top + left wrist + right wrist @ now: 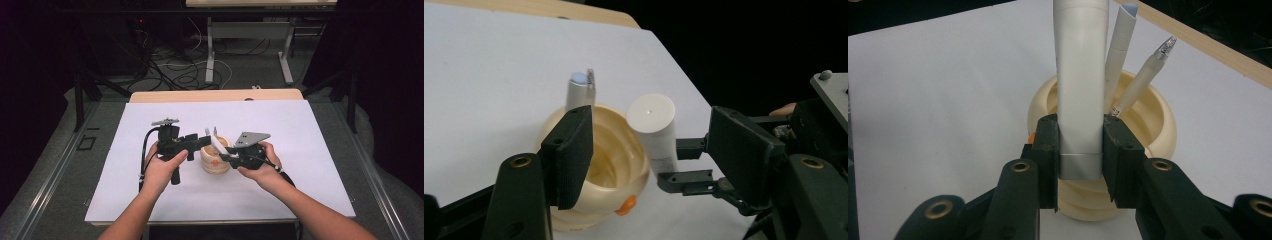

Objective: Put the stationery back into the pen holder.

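A cream ribbed cup with an orange dot stands mid-table. A white tube with a round cap stands tilted at the cup's rim, its crimped silver end up between the jaws of my right gripper, which is shut on it. Two pale pens lean inside the cup. My left gripper is open; its left pad sits at the rim of the cup, its right pad stands apart beside the right gripper. From above, the left gripper reaches the cup from the left, the right gripper from the right.
A white mat covers the table, with a wooden edge showing at the back. Dark floor, cables and another table's legs lie beyond.
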Demonstrator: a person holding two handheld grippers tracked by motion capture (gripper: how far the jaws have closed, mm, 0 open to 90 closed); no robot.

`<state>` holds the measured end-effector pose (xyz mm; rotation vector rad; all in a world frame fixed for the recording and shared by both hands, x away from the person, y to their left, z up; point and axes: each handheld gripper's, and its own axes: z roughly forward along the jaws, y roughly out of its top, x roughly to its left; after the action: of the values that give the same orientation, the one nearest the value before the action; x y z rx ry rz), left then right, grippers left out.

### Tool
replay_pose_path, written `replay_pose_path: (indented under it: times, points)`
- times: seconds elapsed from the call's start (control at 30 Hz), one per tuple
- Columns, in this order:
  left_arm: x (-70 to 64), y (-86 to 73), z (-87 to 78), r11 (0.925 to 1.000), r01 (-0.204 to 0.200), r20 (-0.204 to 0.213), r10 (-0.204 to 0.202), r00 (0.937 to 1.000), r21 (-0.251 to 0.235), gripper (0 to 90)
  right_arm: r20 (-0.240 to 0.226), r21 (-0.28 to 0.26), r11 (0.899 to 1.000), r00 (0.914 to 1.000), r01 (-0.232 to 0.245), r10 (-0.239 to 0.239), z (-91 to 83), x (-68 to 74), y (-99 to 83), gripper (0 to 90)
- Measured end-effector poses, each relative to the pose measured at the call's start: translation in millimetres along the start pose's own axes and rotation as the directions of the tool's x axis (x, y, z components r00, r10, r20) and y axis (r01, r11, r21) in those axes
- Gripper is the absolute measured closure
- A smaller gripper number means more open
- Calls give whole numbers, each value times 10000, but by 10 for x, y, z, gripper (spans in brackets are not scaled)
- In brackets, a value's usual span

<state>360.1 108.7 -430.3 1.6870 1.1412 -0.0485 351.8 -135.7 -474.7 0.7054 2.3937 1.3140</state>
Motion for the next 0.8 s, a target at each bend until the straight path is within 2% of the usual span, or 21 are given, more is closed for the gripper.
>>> replay_pose_path:
  times: [0.03, 0.1, 0.27, 0.33, 0.37, 0.57, 0.73, 0.8]
  points:
    - [-7, 3, 23, 10000, 56, 36, -56, 10000, 24, 357, -49, 78, 10000, 10000, 5, -5, -9, -1, 4, 708]
    - [-24, 11, 81, 9999, 93, 31, -94, 10000, 130, 358, 2, -127, 9999, 10000, -45, 45, -10, 7, -1, 708]
    - [-75, 27, 214, 9990, -27, 89, 23, 10000, 447, 378, 47, -201, 9998, 10000, -20, 21, -39, 14, -4, 708]
    - [-93, 25, 264, 9985, 59, 163, -68, 9998, 536, 381, 28, -318, 9995, 10000, -56, 57, -46, 13, -10, 708]
    - [-98, 29, 289, 9976, -2, 171, -10, 9999, 697, 396, 32, -311, 9995, 10000, -71, 72, -55, 13, -11, 708]
    - [-117, 40, 366, 9932, 304, 323, -342, 9989, 1123, 495, 20, -393, 9991, 9999, -130, 130, -77, 2, -32, 707]
    - [-103, 51, 377, 9925, 475, 306, -512, 9982, 1127, 577, -26, -446, 9989, 9999, -136, 135, -84, -2, -40, 707]
    - [-96, 60, 367, 9904, 468, 351, -518, 9980, 1298, 595, -29, -460, 9988, 9999, -152, 151, -87, -2, -42, 707]
